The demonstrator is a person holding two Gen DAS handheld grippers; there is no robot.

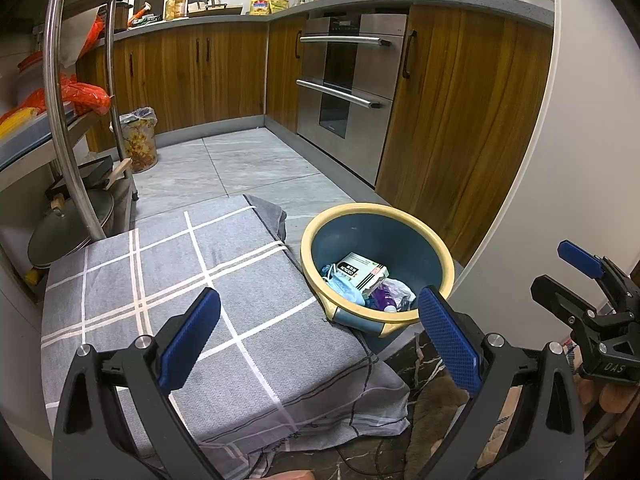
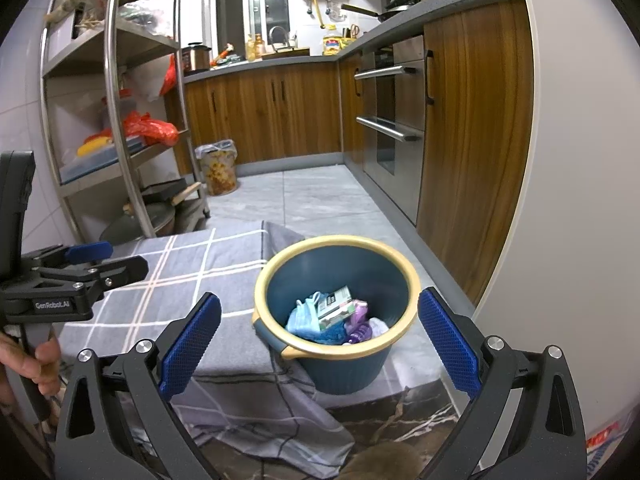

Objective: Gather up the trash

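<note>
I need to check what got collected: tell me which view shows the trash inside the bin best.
The right wrist view: it looks down into the bin, showing the trash unobstructed. The left wrist view sees it from the side, partly behind the bin's rim and the left gripper's finger.

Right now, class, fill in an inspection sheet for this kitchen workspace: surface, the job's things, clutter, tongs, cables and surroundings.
Surface: grey cloth with white check lines over a low platform; nothing lies on it.
Job's things: blue plastic bin with a cream rim stands beside the cloth; inside, a white printed box, a pale blue plastic bag and a purple wrapper.
Clutter: nothing seen loose on the grey floor tiles.
Tongs: left tongs open, empty; right tongs open, empty.
Cables: thin dark cord on the floor below the cloth's near edge.
Surroundings: steel shelf rack, wooden cabinets, steel oven, second lined bin.
</note>
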